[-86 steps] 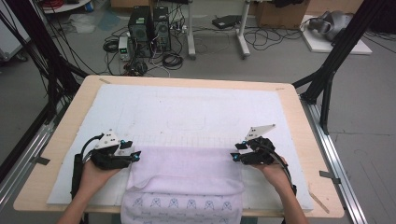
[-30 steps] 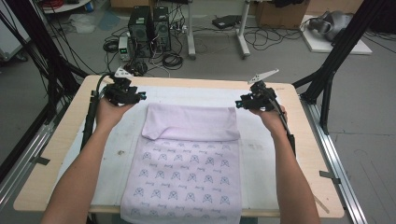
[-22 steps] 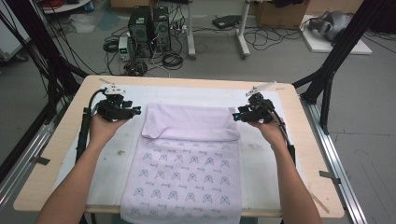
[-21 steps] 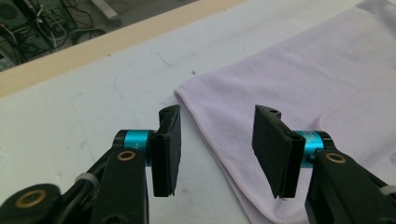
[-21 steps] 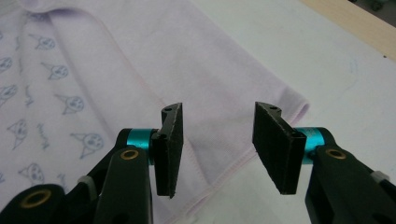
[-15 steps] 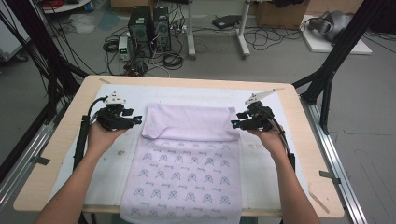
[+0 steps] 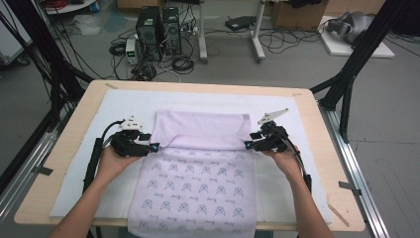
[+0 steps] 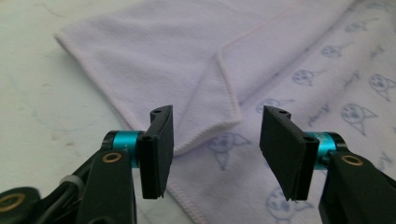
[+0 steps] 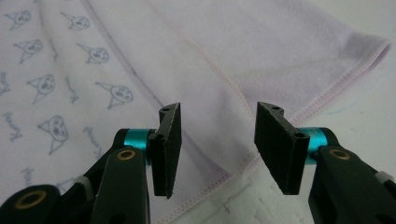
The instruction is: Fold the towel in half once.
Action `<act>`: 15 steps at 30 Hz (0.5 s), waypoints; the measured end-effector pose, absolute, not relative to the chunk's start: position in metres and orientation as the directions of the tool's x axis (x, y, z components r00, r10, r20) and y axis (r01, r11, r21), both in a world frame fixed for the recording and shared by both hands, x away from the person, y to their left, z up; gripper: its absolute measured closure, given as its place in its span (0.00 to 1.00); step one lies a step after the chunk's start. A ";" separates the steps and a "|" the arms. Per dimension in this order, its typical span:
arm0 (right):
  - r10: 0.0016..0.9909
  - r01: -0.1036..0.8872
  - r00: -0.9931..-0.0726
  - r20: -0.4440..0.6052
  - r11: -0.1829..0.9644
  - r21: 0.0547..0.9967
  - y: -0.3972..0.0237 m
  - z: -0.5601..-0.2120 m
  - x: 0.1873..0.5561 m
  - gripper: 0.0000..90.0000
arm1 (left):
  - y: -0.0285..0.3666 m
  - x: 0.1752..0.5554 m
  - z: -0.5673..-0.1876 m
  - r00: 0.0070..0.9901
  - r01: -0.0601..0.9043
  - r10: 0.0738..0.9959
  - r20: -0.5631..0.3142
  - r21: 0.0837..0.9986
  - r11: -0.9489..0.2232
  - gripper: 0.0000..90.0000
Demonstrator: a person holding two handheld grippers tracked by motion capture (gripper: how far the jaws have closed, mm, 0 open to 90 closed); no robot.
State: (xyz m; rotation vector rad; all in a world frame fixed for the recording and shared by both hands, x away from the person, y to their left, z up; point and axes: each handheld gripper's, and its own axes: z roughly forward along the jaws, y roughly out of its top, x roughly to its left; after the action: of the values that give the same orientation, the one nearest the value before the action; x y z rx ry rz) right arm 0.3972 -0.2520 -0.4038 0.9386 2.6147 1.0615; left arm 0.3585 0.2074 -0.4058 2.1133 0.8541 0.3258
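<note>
A: High view. Lilac towel [image 7: 198, 168] lies mid-frame on the white mat [image 7: 89, 163], far end folded back toward the person, near end hanging off the table [image 7: 64, 129] edge. Left gripper [image 7: 148, 147] sits at the flap's left corner, right gripper [image 7: 250, 144] at its right corner.

B: Symmetric, probably to keep the fold square.

A: Left gripper view. Jaws spread, having just been opening; the flap corner [image 8: 205, 135] lies beyond the gap and the pads press nothing.

B: Released, I'd judge.

A: Right gripper view. Jaws likewise apart, towel edge [image 9: 233, 172] lying flat beneath, unpinched. The printed side [image 9: 51, 84] fills the upper left.
</note>
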 end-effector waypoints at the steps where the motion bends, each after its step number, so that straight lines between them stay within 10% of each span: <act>1: 0.610 0.495 -0.788 0.082 0.549 0.673 -0.252 -0.406 0.397 0.57 | 0.206 0.358 -0.406 0.746 0.458 0.664 -0.052 0.764 -0.455 0.49; 7: 0.609 0.510 -0.787 0.101 0.549 0.662 -0.252 -0.416 0.395 0.61 | 0.197 0.358 -0.412 0.754 0.444 0.657 -0.003 0.739 -0.506 0.58; 15: 0.568 0.481 -0.817 0.099 0.576 0.661 -0.250 -0.417 0.390 0.87 | 0.196 0.360 -0.417 0.763 0.429 0.645 0.041 0.715 -0.552 0.98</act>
State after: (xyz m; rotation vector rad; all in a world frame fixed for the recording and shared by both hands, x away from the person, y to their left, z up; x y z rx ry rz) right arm 0.3903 -0.2501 -0.4168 0.8958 2.6772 1.0663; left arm 0.3597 0.1957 -0.4174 2.2393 0.7982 0.3902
